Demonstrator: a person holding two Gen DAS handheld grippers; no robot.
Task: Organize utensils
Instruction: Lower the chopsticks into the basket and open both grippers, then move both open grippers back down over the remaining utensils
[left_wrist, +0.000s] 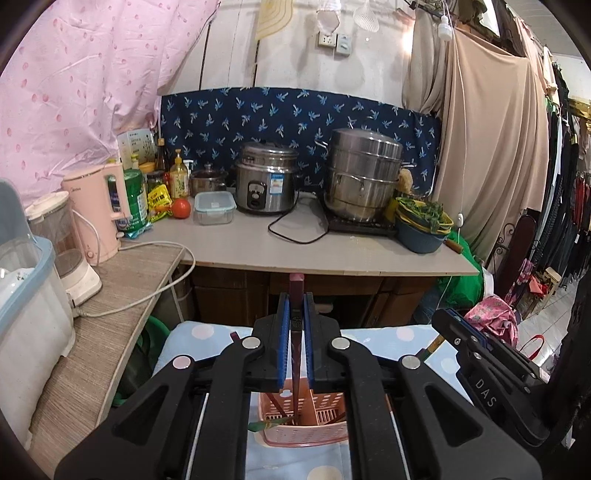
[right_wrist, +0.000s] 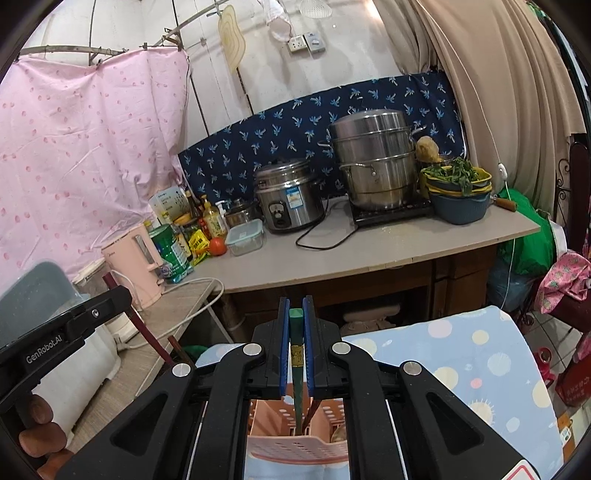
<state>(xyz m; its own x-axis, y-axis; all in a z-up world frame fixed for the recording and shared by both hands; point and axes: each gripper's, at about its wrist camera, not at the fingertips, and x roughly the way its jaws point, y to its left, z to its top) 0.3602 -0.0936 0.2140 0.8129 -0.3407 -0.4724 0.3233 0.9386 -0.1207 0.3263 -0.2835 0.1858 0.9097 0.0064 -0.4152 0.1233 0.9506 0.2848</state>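
Left gripper (left_wrist: 296, 306) up front, its blue-padded fingers (left_wrist: 283, 332) clamped on a dark maroon chopstick (left_wrist: 296, 332) that stands nearly upright between them. The chopstick's square top pokes out above the fingers, and its lower end runs down into the pink perforated plastic utensil basket (left_wrist: 306, 430) directly below. More sticks lean inside that basket, and something green lies at its left edge, too small to tell what.

Over to the right gripper (right_wrist: 296, 314): its fingers (right_wrist: 284, 332) are pressed onto a dark green chopstick with a gold band (right_wrist: 295, 343), also close to upright. Its lower end drops into the same pink basket (right_wrist: 295, 443), beside a reddish-brown stick slanting there.

The basket sits on a light blue cloth with pastel polka dots (right_wrist: 461, 369). In the left wrist view the right gripper appears at the lower right edge; in the right wrist view the left gripper shows at the far left, with the person's hand (right_wrist: 37, 424) wrapped around its handle.

Behind it all, the grey counter (left_wrist: 332, 251) carries a steel rice cooker (left_wrist: 266, 181), a stacked steel steamer pot (left_wrist: 364, 173), a blue bowl of leafy greens (left_wrist: 423, 225), a red tomato (left_wrist: 181, 208) and a pink electric kettle (left_wrist: 99, 210).
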